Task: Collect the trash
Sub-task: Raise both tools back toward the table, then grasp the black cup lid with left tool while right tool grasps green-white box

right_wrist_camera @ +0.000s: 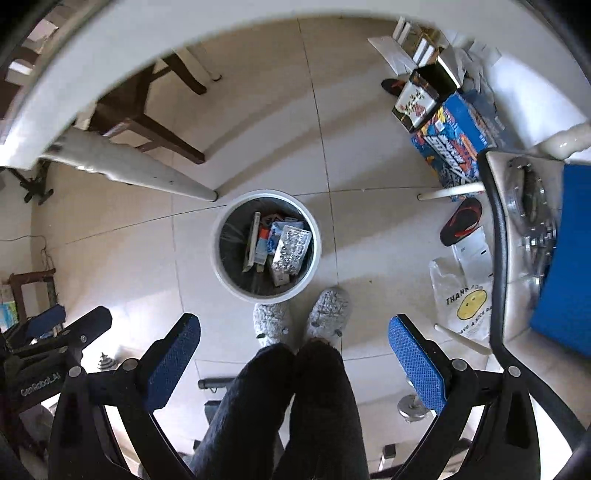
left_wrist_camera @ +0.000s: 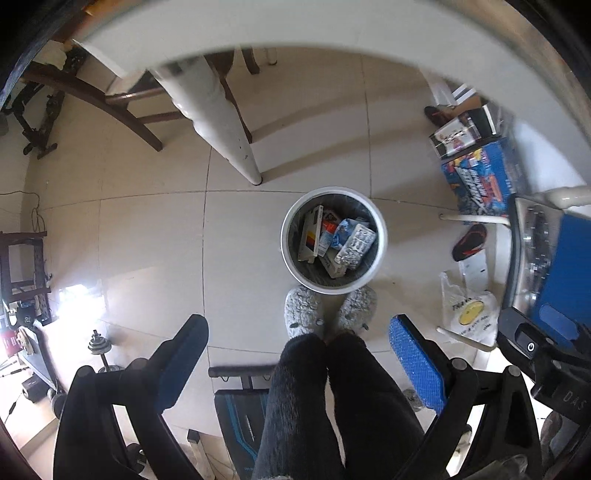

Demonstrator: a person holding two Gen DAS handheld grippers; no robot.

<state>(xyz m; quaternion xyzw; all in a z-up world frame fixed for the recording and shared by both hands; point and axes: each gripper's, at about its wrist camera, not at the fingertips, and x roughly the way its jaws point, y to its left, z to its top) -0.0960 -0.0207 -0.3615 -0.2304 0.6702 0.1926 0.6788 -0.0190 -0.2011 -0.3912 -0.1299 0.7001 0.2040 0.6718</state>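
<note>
Both wrist views look straight down at a tiled floor (left_wrist_camera: 147, 236), each gripper held high over a round white trash bin (left_wrist_camera: 334, 291) that stands just ahead of the person's grey slippers (left_wrist_camera: 302, 312). The left gripper (left_wrist_camera: 295, 365) has its fingers (left_wrist_camera: 417, 365) spread wide with nothing between them; the right gripper (right_wrist_camera: 293, 363) is likewise fully parted and empty, which suggests that neither is carrying an item at this moment. The bin, lined with a dark bag, already holds the collected trash: a blister pack (left_wrist_camera: 356, 245) lying on top toward 3 o'clock, a flat box (left_wrist_camera: 310, 236) leaning on edge toward 9 o'clock, and crumpled blue packaging (left_wrist_camera: 341, 230) between them. Its position directly under both grippers fits a drop point within easy reach. A white desk (left_wrist_camera: 295, 22) edge arcs across 12 o'clock, one leg (left_wrist_camera: 236, 147) planted near the bin at 11 o'clock. At 3 o'clock of the bin lie a sandal (left_wrist_camera: 469, 242) and a printed plastic bag (left_wrist_camera: 469, 314); whether that bag counts as trash cannot be told. Printed boxes (left_wrist_camera: 480, 181) are stacked at 2 o'clock.
</note>
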